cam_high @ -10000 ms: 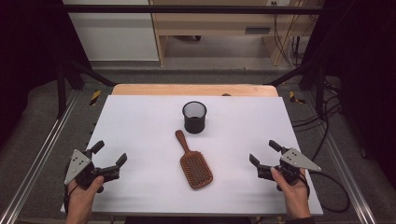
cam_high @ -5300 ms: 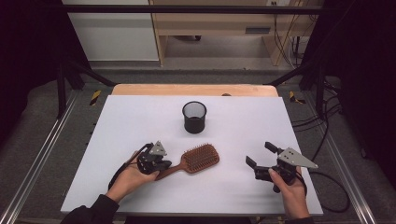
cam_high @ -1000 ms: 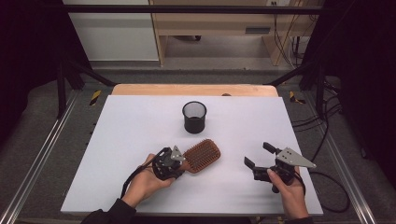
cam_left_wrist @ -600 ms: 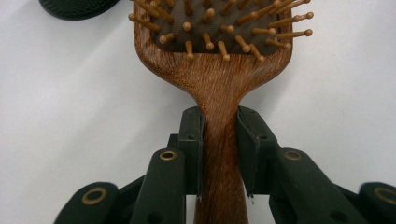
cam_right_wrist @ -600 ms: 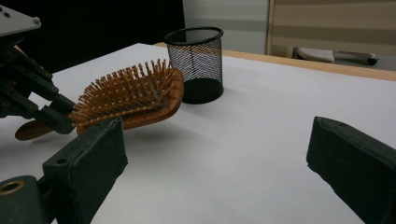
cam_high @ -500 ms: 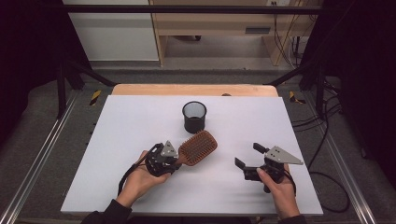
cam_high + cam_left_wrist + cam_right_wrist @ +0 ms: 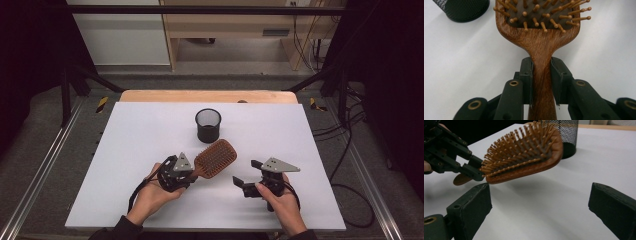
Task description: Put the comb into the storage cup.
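Left tool [image 7: 191,174] clamping hairbrush [image 7: 215,158], mesh cup [image 7: 208,125] just beyond

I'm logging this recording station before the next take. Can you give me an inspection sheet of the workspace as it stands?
Surface: white tabletop, bare apart from the items below.
Job's things: wooden paddle hairbrush, bristles up, head lifted off the surface; black mesh cup upright behind it.
Clutter: nothing seen.
Grippers: left gripper shut on the hairbrush handle; right gripper open, empty, beside the brush head.
Cables: one trails from the left gripper; more lie on the floor at right.
Surroundings: wooden bench beyond the table, metal rails at both sides.
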The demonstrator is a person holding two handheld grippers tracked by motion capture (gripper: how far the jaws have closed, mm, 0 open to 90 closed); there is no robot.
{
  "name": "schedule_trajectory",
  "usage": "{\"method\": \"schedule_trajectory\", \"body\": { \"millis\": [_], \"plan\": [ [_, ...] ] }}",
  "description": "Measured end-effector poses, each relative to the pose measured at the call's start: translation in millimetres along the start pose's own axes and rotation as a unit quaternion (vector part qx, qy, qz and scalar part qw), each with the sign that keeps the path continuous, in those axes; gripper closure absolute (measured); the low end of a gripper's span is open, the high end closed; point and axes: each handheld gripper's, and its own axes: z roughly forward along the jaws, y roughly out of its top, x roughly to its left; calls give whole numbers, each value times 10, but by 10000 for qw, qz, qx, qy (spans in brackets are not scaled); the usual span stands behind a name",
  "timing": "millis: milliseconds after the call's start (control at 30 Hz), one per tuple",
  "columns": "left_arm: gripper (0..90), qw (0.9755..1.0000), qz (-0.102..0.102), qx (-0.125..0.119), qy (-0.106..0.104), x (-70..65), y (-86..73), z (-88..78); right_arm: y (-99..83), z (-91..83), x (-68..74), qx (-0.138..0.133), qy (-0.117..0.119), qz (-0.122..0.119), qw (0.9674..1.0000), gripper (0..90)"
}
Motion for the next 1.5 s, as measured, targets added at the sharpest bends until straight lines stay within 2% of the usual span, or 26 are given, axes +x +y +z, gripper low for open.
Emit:
{"method": "schedule_trajectory", "body": {
  "millis": [100, 267, 433, 600, 633, 800, 867, 1167, 1300, 1333, 1500],
  "plan": [
    [730, 10000, 18, -31, -24, -16, 9, 2, 8, 22, 20, 11, 78, 41, 10000, 40],
    [730, 9999, 63, -100, -13, -58, 35, 6, 13, 89, 44, 27, 242, 252, 9994, 35],
    [730, 9997, 70, -234, -44, -93, 68, -19, 7, 181, 81, 136, 397, 237, 9988, 40],
    [730, 9994, 76, -333, -61, -113, 80, -34, 25, 246, 111, 90, 542, 341, 9979, 43],
    [730, 9992, 72, -383, -60, -122, 80, -43, 40, 278, 121, 14, 658, 426, 9969, 41],
    [730, 9990, 89, -434, -63, -133, 86, -50, 83, 316, 148, -91, 789, 538, 9954, 42],
    [730, 9987, 74, -500, -67, -141, 88, -60, 122, 352, 163, -192, 905, 669, 9935, 42],
    [730, 9979, 59, -645, -53, -151, 113, -106, 191, 453, 221, -339, 1120, 816, 9898, 45],
    [730, 9974, 59, -722, -43, -160, 113, -117, 231, 464, 241, -486, 1199, 894, 9876, 46],
    [730, 9971, 53, -758, -32, -161, 112, -129, 259, 462, 242, -598, 1286, 1016, 9847, 50],
    [730, 9966, 10, -818, -14, -139, 99, -148, 314, 480, 224, -735, 1300, 1107, 9826, 65]
  ]
}}
